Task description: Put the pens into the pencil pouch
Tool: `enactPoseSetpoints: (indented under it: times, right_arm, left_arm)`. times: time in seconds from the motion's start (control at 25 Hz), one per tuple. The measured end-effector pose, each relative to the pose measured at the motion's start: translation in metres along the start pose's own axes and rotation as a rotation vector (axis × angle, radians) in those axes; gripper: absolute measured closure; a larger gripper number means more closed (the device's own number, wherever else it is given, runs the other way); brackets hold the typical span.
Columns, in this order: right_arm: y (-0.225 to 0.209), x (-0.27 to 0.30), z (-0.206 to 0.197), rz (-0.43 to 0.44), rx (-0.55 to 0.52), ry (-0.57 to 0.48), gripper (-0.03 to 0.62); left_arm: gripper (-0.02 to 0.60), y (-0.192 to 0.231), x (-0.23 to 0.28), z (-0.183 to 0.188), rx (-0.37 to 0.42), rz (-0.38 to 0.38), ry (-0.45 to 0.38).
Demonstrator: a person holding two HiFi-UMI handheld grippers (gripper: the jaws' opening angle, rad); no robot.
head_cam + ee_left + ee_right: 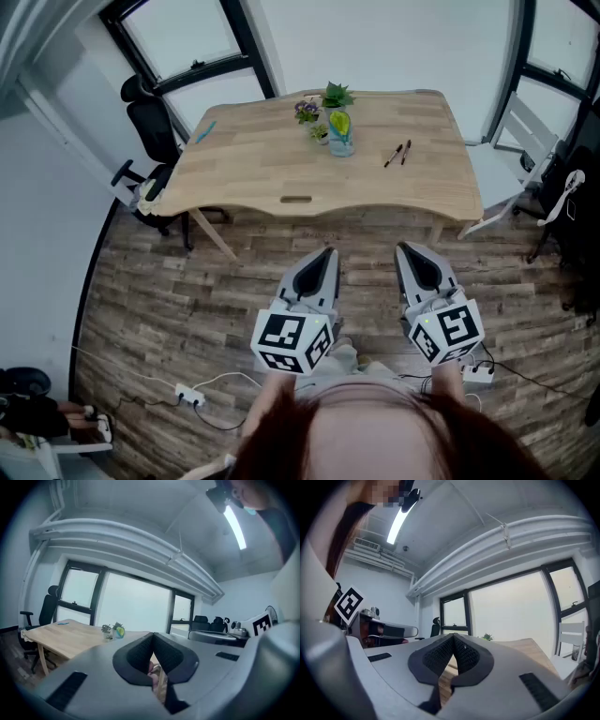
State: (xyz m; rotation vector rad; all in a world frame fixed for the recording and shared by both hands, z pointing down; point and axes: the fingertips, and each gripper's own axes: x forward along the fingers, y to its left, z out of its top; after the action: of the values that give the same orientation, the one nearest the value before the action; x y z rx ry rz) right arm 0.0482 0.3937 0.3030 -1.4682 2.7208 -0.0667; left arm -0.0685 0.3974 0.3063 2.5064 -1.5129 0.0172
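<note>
Task not started: two dark pens lie side by side on the right part of the bench, nothing picked up, nothing in a pouch

No pouch clearly picked out; a flat blue thing near the bench's upper left edge might be it, too small to tell

Left gripper and right gripper sit low centre of the head view, over the floor, well short of the bench and well apart from the pens

Left gripper's fingers are pressed fully together with nothing between them, right gripper's fingers the same, both empty

All still to do: get to the bench, find and open the pouch, pick up each pen, drop it in

Bench is light wood with a curved front edge; upper centre holds a clear glass with something yellow-green in it and small potted plants beside it

Room: grey-brown plank floor, black office chair at upper left, white chair at right, dark-framed windows behind, white power strip with cable at lower left
</note>
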Motion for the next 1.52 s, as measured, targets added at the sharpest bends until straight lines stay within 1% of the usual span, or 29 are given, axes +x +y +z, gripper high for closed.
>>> enactPoseSetpoints:
  times: [0.2, 0.4, 0.52, 0.68, 1.0, 1.24, 1.4, 1.52]
  right_arm:
    - [0.007, 0.017, 0.003, 0.015, 0.051, -0.034, 0.594]
    - [0.006, 0.037, -0.005, -0.003, 0.078, 0.002, 0.594]
    - [0.007, 0.049, -0.008, -0.008, 0.089, 0.005, 0.594]
    - [0.008, 0.068, -0.010, -0.027, 0.095, 0.025, 0.594]
    - [0.002, 0.105, -0.011, -0.081, 0.132, -0.009, 0.594]
    - [-0.002, 0.125, -0.010, -0.119, 0.134, -0.024, 0.594]
    - [-0.012, 0.134, -0.009, -0.137, 0.185, -0.037, 0.594]
    - [-0.022, 0.142, -0.008, -0.159, 0.196, -0.032, 0.594]
  left_arm:
    - [0.579, 0.021, 0.007, -0.003, -0.019, 0.011, 0.021]
    - [0.578, 0.039, 0.017, -0.002, -0.025, 0.009, 0.016]
    - [0.579, 0.049, 0.023, -0.001, -0.022, -0.003, 0.013]
    - [0.579, 0.067, 0.033, 0.001, -0.016, -0.007, 0.017]
    - [0.578, 0.105, 0.050, 0.005, -0.013, -0.026, 0.022]
    - [0.579, 0.121, 0.062, 0.008, -0.009, -0.050, 0.020]
    - [0.579, 0.124, 0.073, 0.010, -0.014, -0.070, 0.021]
    - [0.579, 0.126, 0.084, 0.013, -0.020, -0.081, 0.023]
